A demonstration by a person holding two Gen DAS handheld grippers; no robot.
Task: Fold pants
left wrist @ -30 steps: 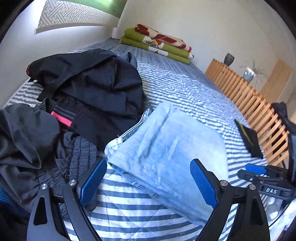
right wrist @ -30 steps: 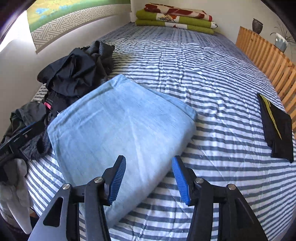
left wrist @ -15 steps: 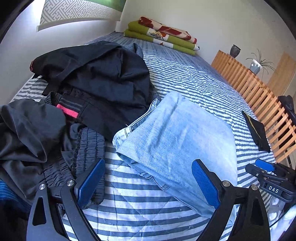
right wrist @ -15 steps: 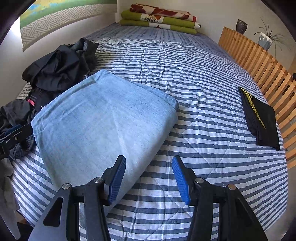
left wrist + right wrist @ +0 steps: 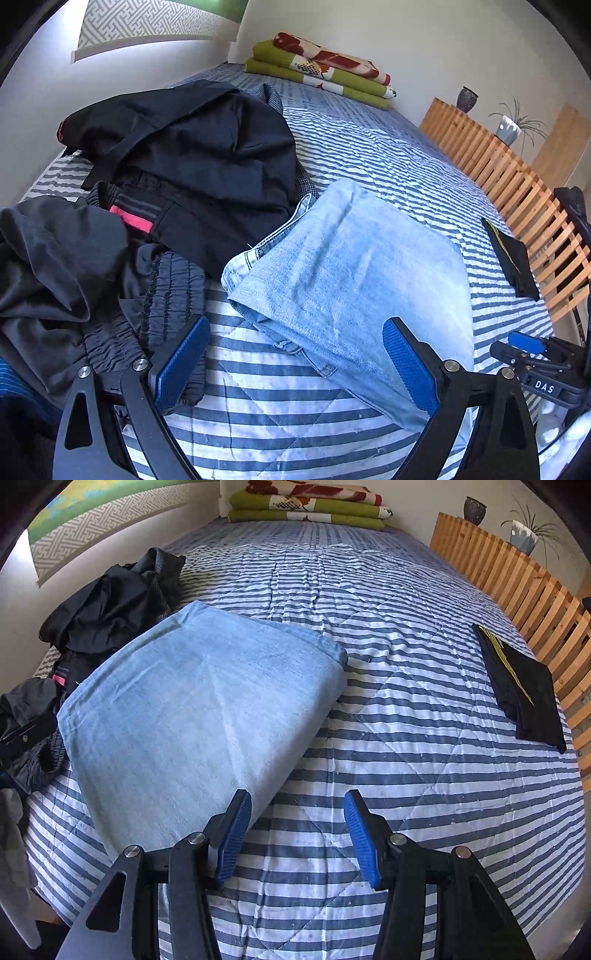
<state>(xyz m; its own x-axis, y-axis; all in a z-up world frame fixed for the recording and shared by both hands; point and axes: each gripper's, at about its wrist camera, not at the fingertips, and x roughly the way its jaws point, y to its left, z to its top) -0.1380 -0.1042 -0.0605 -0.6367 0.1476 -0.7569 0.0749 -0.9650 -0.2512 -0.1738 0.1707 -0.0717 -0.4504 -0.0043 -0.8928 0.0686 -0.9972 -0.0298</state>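
- The folded jeans point(image 5: 354, 280) hide their own near corner behind the left gripper's point(image 5: 295, 365) right finger.
- The dark clothes pile point(image 5: 177, 177) runs off the left wrist view's left edge; its separate garments cannot be told apart.
- The right gripper point(image 5: 532, 354) shows only partly at that view's right edge.
- The folded black garment's point(image 5: 524, 679) yellow marking is too small to read.
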